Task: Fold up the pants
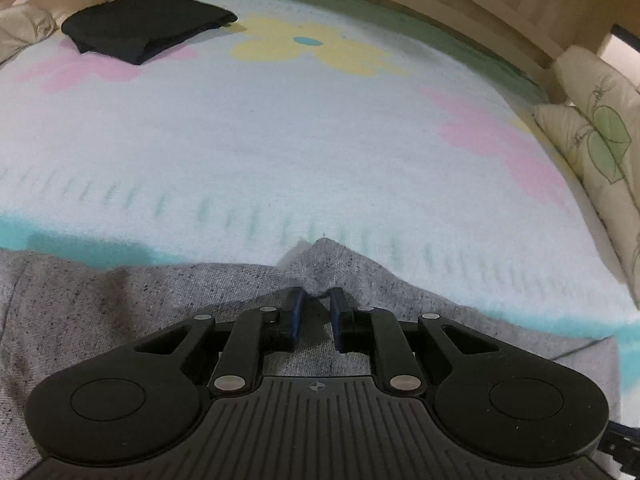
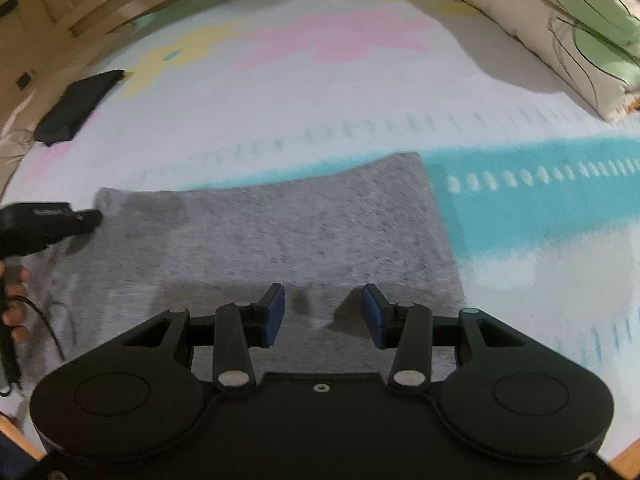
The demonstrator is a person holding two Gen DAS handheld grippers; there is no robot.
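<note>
The grey speckled pants [image 1: 120, 312] lie in a folded slab on the flowered blanket [image 1: 280, 140]. My left gripper [image 1: 318, 296] is shut on a raised, pinched corner of that grey cloth, which bunches up between the blue pads. In the right wrist view the pants [image 2: 280, 232] spread flat as a rough rectangle, and the left gripper [image 2: 90, 216] shows at their far left corner, with a person's hand [image 2: 12, 300] behind it. My right gripper [image 2: 324, 312] hovers open over the near edge of the pants, with nothing between its pads.
A folded black garment [image 1: 148, 28] rests at the blanket's far left, also seen in the right wrist view [image 2: 76, 108]. A leaf-print pillow [image 1: 592, 140] [image 2: 560, 20] borders the right side. A wooden bed frame [image 1: 480, 0] runs along the far edge.
</note>
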